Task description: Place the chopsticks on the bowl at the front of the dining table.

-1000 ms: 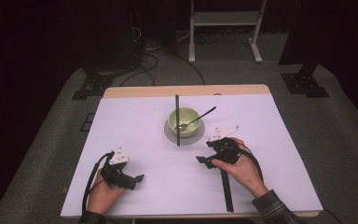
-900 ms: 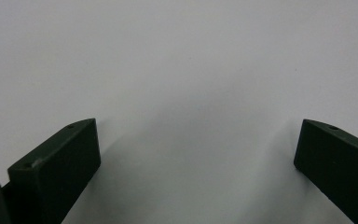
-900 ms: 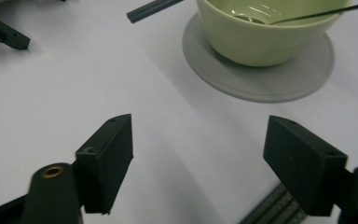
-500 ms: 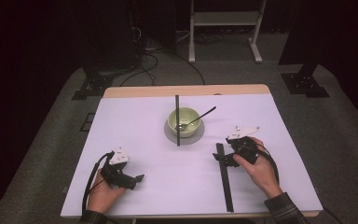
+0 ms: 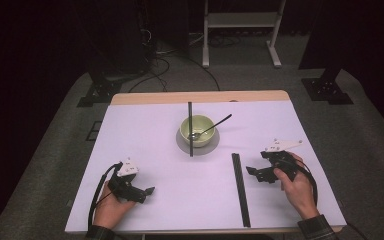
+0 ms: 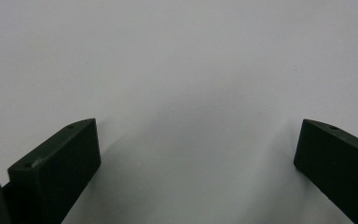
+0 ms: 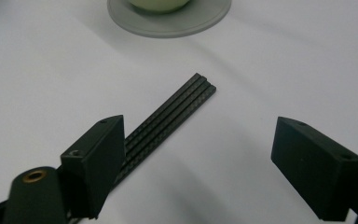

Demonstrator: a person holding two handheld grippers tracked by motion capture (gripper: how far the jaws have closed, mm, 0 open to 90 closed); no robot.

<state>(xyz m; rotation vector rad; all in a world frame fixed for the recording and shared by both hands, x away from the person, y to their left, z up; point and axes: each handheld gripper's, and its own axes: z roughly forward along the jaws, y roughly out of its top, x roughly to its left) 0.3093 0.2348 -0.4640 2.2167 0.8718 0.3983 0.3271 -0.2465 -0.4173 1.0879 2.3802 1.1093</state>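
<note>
Two claws rest on a white surface (image 5: pixel 145 130), a black strip lying between bowl and hand.

A green bowl (image 5: pixel 197 130) with spoon (image 5: pixel 211 127) sits on a grey saucer (image 5: pixel 207 145). The black strip (image 5: pixel 240 189) lies flat just beside the right claw (image 5: pixel 250 173), whose jaws have just been opening and stand wide, released, gripping nothing. The left claw (image 5: pixel 148 192) is spread wide and empty too.

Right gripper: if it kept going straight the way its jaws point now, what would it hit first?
Likely the black strip lying on the table just ahead of the open right gripper; beyond it, the grey saucer.
</note>
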